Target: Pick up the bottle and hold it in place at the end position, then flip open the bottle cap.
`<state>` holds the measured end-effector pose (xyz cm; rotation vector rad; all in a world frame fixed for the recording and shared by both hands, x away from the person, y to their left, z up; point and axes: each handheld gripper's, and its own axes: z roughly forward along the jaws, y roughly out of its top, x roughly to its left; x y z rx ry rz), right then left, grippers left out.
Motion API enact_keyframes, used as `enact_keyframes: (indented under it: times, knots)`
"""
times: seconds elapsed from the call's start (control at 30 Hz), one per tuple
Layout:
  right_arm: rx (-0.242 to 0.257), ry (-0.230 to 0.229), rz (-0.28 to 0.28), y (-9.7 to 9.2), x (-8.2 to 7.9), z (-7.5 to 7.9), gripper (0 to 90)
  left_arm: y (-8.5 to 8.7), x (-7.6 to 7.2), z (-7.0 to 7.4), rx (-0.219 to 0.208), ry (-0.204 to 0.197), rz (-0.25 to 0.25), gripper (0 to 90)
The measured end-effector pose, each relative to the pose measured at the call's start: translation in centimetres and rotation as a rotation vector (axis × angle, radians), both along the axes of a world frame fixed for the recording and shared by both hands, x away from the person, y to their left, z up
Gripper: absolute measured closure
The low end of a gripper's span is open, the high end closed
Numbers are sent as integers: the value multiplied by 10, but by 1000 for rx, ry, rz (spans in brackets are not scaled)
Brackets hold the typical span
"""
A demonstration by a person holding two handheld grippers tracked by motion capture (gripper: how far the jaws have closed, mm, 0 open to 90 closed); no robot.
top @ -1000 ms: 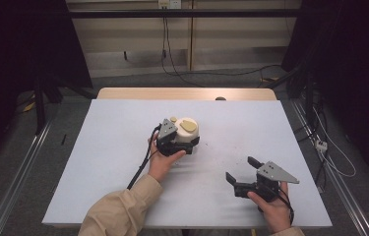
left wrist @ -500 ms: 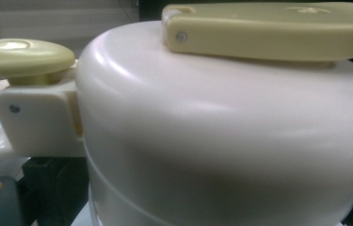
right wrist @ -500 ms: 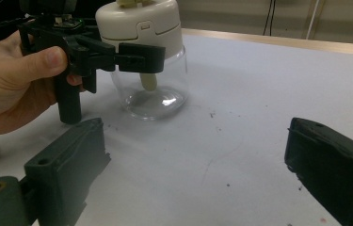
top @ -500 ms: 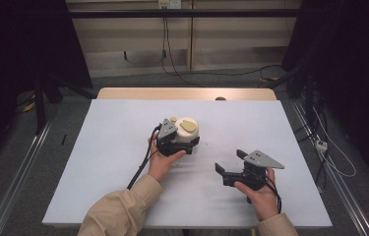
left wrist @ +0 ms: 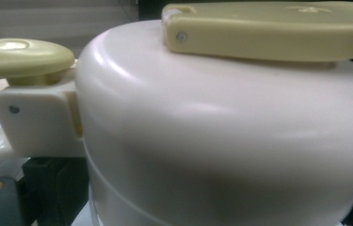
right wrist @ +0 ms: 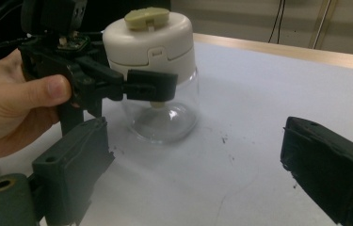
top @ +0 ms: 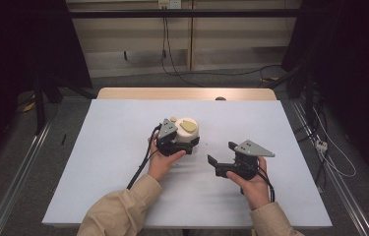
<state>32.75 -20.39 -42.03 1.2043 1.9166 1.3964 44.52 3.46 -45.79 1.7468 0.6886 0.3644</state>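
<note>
- The table (top: 123, 147), covered with a pale sheet, takes up the middle of the high view; its wooden far edge shows beyond the sheet.
- The person's left sleeve (top: 123, 211) and left hand (top: 161, 164) come in from the bottom of the high view, the hand wrapped round the left gripper (top: 174, 140); in the right gripper view the same hand (right wrist: 14, 108) shows with its thumb laid on the gripper's body.
- The right hand (top: 252, 184) holds the right gripper (top: 221, 155), which points left toward the other gripper and the jar; a grey three-cornered plate sits on top of it.
- The jar (right wrist: 157, 70) stands upright on the table directly ahead of the left gripper's jaws: a clear glass body under a cream lid with a yellowish flap on top.
- The left gripper's jaws reach to either side of the jar just below the lid. In the right gripper view (right wrist: 132, 84) the near jaw lies across the glass, touching it; the far jaw is hidden behind the jar, so I cannot tell whether the grip is closed on it.
- The right gripper's jaws stand wide apart with nothing between them (right wrist: 188, 169). The jar lies ahead of them, toward the left jaw, apart from both.
- In the left gripper view, the cream lid (left wrist: 221, 132) is very close, with the yellowish flap (left wrist: 268, 28) on top and a round yellowish knob (left wrist: 23, 54) at its left.
</note>
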Motion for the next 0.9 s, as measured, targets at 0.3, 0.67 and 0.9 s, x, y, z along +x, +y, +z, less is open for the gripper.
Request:
enact_keyframes:
  times: [0.3,0.67,0.9]
  knots:
    - [-7,-5,-8,6,16,11,87,0,0,0,1,-1,0,55]
    - [-14,9,12,15,30,20,149,0,0,0,2,-3,0,55]
    - [-16,10,36,23,36,25,207,0,0,0,1,-5,-1,55]
